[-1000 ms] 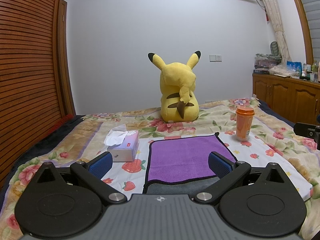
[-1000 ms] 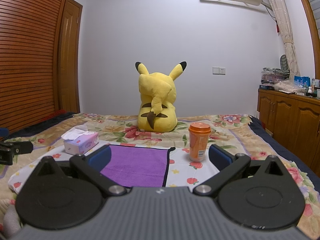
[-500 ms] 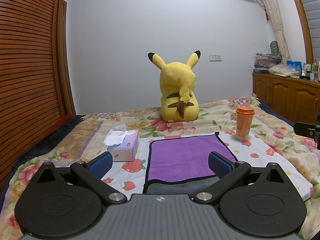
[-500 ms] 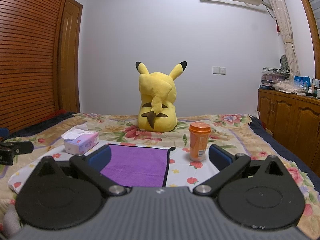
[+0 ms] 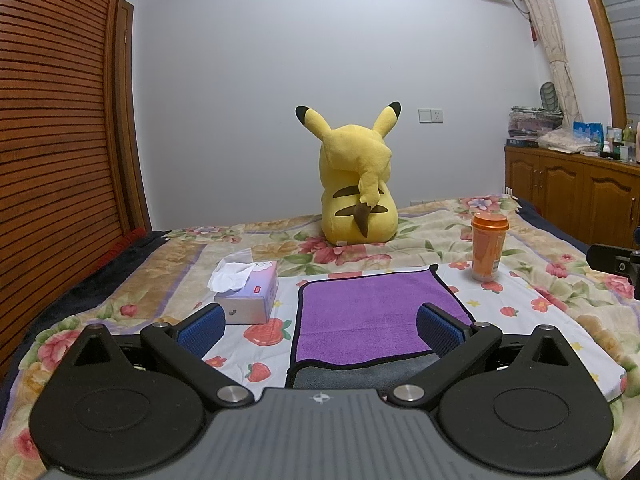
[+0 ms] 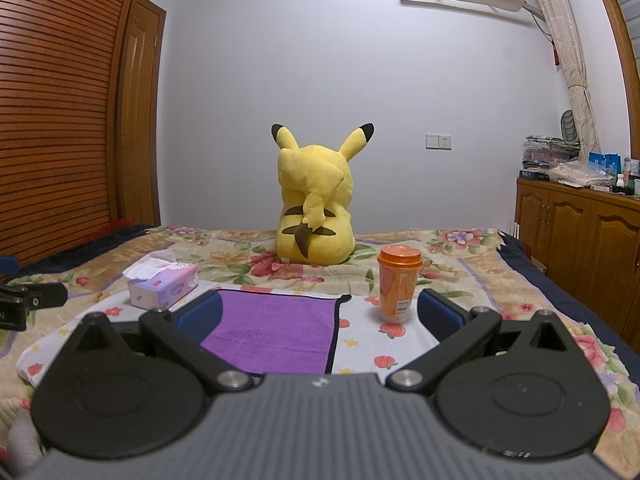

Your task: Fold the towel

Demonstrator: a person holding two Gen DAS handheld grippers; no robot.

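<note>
1. purple towel (image 5: 372, 312) lies flat on the bed (image 5: 540, 308), dead ahead of the left gripper (image 5: 320, 324) and low between its fingers; its near edge shows a grey underside turned up.
2. left gripper is spread wide and holds nothing, hovering short of the near edge.
3. right gripper (image 6: 320, 312) is also wide and empty; in its view the towel (image 6: 276, 332) sits ahead and to the left, so its right edge is the nearer one for that hand.
4. towel's long axis looks to run away from the grippers, though the fisheye makes this uncertain.
5. judgement: folding not begun; the near corners seem the likely first grab, one per hand.
6. floral sheet is soft and may bunch; tissue box (image 5: 248, 296) sits just left of the towel, orange cup (image 5: 489, 247) near its far right corner, plush (image 5: 356, 188) well behind.
</note>
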